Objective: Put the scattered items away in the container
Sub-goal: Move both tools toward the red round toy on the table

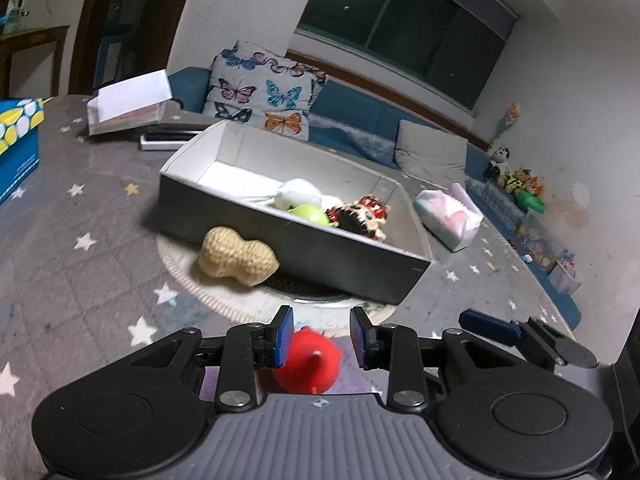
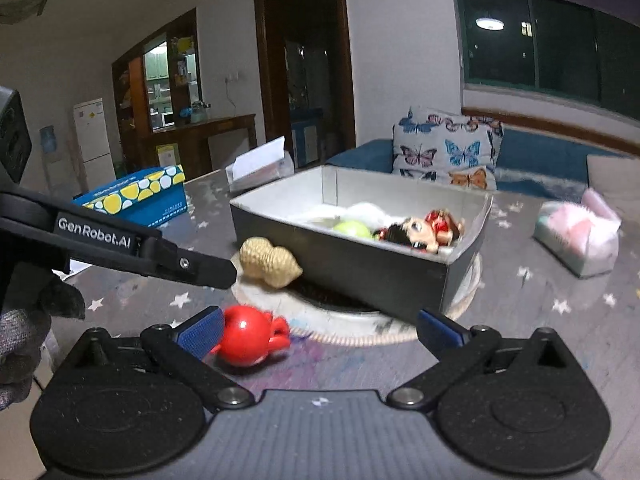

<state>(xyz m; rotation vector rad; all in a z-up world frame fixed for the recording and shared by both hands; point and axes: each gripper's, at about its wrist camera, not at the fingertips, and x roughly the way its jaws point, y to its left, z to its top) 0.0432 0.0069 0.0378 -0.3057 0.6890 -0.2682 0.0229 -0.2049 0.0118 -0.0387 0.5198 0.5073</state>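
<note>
A red round toy (image 1: 310, 364) (image 2: 246, 336) lies on the grey star-patterned tablecloth. My left gripper (image 1: 322, 336) hovers just over it, open, the toy showing between and below its blue pads. My right gripper (image 2: 320, 332) stands wide open beside it, its left pad (image 2: 200, 336) close to the toy and nothing held. A grey box (image 1: 280, 236) (image 2: 360, 264) with a white inside holds a green apple (image 1: 310, 214), a doll figure (image 1: 360, 216) and something white. A knitted peanut (image 1: 236, 258) (image 2: 272, 262) leans against the box's near wall, outside it.
The box rests partly on a round mat (image 1: 224, 300). A tissue pack (image 1: 448, 216) lies to its right, and a blue spotted box (image 1: 16, 140) and a white open box (image 1: 128, 104) to its left. Behind is a sofa with a butterfly pillow (image 1: 264, 88).
</note>
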